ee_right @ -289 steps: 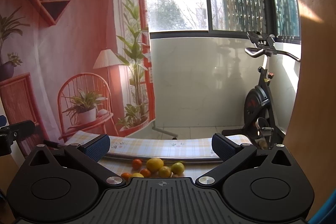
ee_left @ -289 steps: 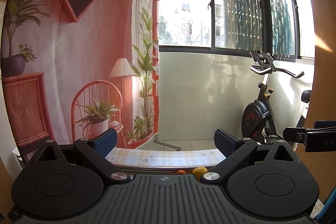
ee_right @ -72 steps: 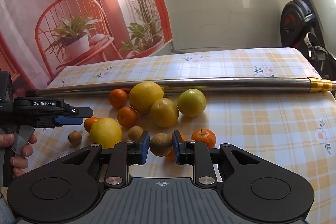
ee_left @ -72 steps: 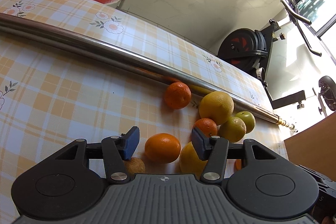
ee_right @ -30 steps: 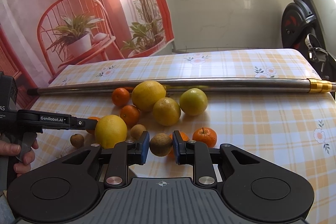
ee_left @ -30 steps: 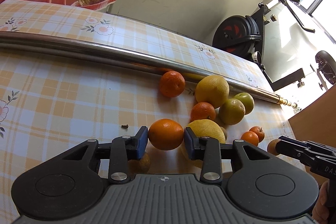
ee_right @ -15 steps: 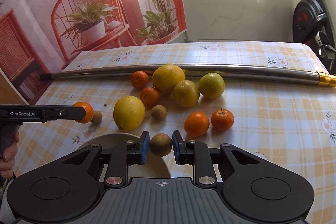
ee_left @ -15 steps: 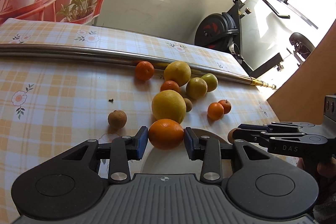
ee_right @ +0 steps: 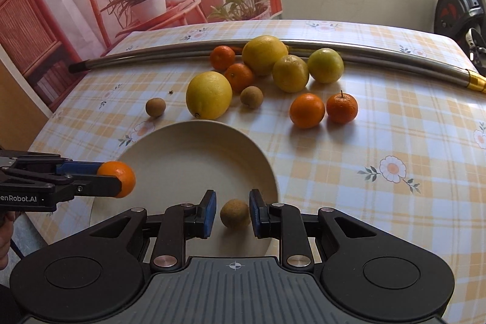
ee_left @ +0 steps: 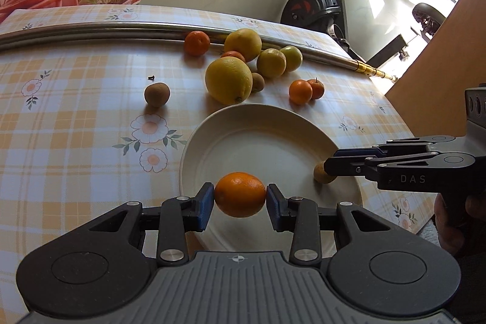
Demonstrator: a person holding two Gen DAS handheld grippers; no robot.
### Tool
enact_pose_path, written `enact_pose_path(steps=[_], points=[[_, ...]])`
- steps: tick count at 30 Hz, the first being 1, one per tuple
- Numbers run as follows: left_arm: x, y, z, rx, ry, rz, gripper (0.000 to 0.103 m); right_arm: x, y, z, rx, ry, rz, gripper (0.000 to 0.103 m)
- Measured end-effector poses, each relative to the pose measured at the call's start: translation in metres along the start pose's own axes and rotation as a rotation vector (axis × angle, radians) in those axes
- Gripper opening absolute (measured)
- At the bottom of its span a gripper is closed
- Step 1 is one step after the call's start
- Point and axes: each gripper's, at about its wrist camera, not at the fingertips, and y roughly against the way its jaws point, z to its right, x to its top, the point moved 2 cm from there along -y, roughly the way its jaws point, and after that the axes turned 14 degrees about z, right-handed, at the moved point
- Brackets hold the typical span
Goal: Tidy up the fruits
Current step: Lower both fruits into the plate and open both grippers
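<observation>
Left claw (ee_left: 240, 199) squeezing round, smooth orange (ee_left: 240, 194); right claw (ee_right: 233, 213) pinching small brown fruit (ee_right: 235, 213) over plate (ee_right: 158, 141). Light, rolls easily; hold across middle.

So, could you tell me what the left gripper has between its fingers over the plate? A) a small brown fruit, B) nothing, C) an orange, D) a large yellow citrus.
C: the left gripper is shut on an orange above the plate, while the small brown fruit sits in the right gripper.
</observation>
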Motion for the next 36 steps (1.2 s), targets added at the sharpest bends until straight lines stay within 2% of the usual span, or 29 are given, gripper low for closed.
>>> enact_pose_path(steps=[13,23,30,34,36], points=[[-0.013,-0.001,0.003,0.037,-0.009,-0.029,0.04,-0.02,0.001,-0.004,-0.011,0.02,-0.045,0.023],[-0.015,-0.003,0.008,0.044,-0.024,-0.041,0.04,-0.019,0.003,-0.005,-0.01,0.024,-0.036,0.024],[-0.014,-0.002,0.007,0.045,-0.016,-0.041,0.041,-0.007,0.013,0.004,0.006,-0.025,0.03,0.032],[-0.011,0.002,0.005,0.043,0.006,-0.023,0.049,0.006,0.023,0.019,-0.004,-0.086,0.098,0.045],[-0.008,0.005,0.005,0.041,0.009,-0.008,0.049,0.012,0.028,0.027,-0.016,-0.11,0.13,0.045]])
